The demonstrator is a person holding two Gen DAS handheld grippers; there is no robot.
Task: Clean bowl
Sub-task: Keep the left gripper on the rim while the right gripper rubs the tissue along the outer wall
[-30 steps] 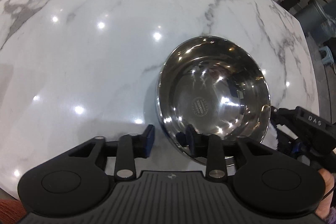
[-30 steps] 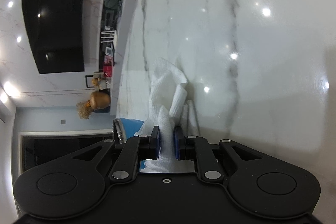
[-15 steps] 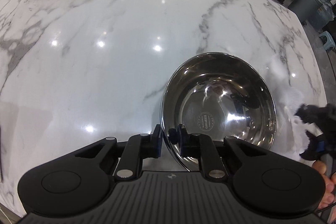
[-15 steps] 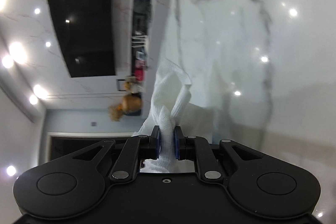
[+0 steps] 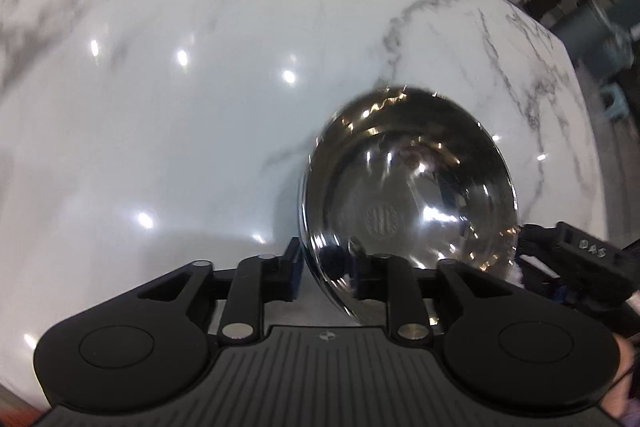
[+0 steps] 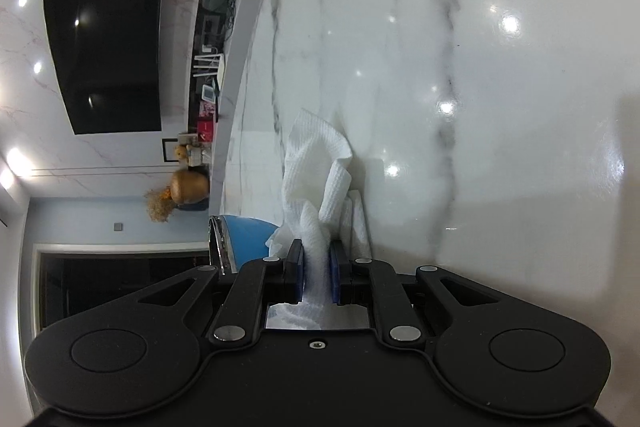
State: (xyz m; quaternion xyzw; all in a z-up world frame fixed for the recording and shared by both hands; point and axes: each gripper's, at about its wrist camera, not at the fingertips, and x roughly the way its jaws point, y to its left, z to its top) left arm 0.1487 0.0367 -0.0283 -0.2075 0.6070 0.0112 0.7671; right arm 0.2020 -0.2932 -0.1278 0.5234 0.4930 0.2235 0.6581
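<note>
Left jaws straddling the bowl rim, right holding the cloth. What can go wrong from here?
1. The left gripper has the rim of the shiny round steel bowl between its jaws, one finger inside, one outside. Polished metal on the glossy white marble countertop may slip or skate when wiping starts.
2. The right gripper pinches only one fold of the white textured paper towel; the loose rest could drag or pull free.

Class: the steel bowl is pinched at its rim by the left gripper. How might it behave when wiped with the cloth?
The bowl looks polished, so it may slip in the left gripper, whose fingers straddle only the rim. Its rounded wall suggests it could rock or slide on the glossy marble. The cloth sags, so is probably floppy.
</note>
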